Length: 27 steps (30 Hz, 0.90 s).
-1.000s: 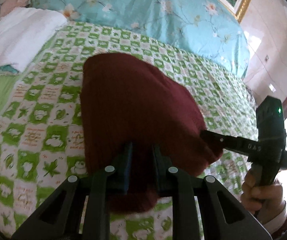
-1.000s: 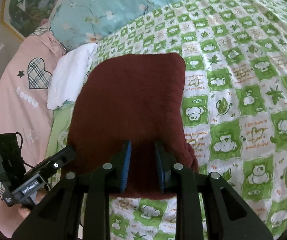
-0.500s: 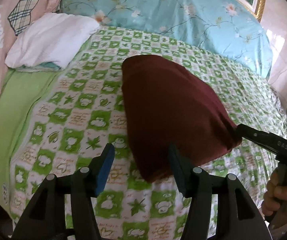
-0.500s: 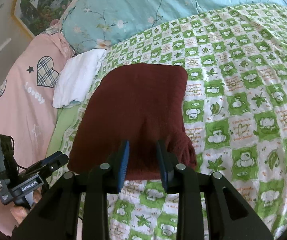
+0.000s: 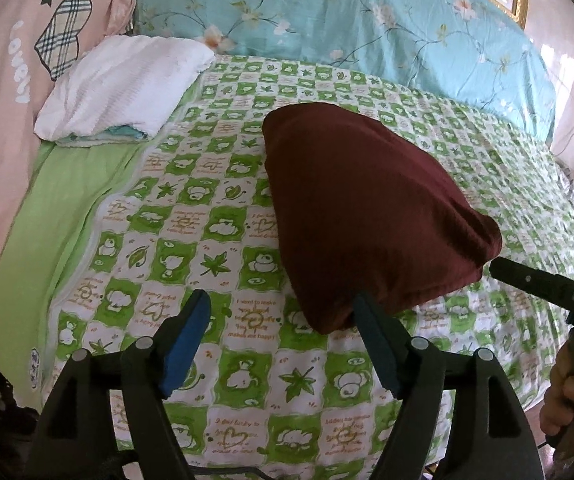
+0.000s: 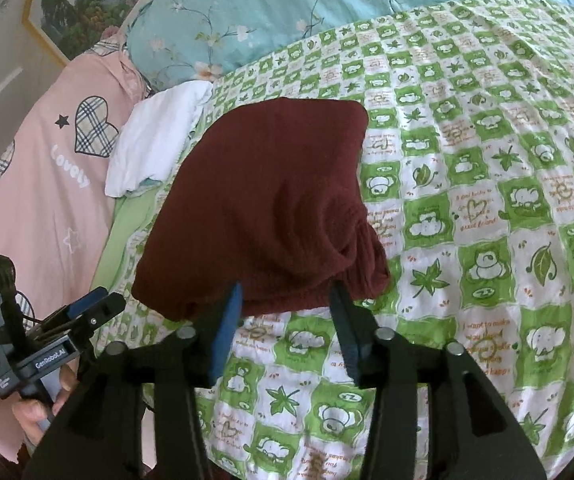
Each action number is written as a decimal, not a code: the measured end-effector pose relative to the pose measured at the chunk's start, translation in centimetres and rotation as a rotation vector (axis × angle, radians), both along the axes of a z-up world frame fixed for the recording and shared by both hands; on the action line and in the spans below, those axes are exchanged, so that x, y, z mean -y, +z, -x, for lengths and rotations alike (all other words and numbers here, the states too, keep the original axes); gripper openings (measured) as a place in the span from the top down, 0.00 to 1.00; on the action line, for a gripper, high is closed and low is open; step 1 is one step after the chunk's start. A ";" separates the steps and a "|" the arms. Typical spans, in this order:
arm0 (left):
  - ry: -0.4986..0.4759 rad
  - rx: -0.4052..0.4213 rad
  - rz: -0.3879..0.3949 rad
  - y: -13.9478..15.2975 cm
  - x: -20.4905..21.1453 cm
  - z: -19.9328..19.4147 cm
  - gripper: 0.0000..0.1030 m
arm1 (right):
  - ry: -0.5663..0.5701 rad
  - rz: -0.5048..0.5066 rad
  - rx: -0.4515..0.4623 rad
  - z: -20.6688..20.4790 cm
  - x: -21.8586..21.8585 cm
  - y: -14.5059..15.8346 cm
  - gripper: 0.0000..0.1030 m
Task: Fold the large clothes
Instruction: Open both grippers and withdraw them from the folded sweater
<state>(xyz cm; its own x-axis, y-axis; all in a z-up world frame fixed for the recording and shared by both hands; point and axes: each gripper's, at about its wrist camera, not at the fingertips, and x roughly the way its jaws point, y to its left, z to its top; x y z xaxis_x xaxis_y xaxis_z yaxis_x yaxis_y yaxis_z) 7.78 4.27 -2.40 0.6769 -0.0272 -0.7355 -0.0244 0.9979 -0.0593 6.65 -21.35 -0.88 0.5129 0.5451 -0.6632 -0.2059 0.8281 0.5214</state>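
1. Looking through both wrist cameras, I see one dark red garment (image 5: 367, 216) lying folded into a thick packet on the green checked bedspread (image 5: 207, 240), about mid-bed and nearer the foot edge than the pillows.
2. My left gripper (image 5: 279, 324) is spread wide with nothing between its pads, just short of the packet's near corner.
3. My right gripper (image 6: 287, 312) is also parted, its pads either side of the near edge; I think they only brush the cloth, though the bulge hides any contact.
4. To finish well, I judge I should draw both tongs straight back and low so the top layer is not dragged, then press the puffed near edge flat.
5. Count: one garment, two grippers, one white folded cloth (image 5: 123, 84) at the head-left corner, one blue floral pillow (image 5: 347, 28), one pink quilt (image 6: 35, 184).
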 end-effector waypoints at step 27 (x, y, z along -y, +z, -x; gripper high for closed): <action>-0.097 -0.042 -0.026 -5.6 2.0 -4.2 0.67 | -0.065 0.026 -0.025 -3.9 -0.4 -1.9 0.86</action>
<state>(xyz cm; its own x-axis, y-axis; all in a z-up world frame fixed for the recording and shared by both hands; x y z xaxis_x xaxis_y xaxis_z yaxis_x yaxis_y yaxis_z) 11.96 2.29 -7.96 0.6405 -0.0721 -0.7646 0.0708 0.9969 -0.0347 10.55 -20.97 -2.81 0.5298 0.4938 -0.6896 -0.1390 0.8526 0.5037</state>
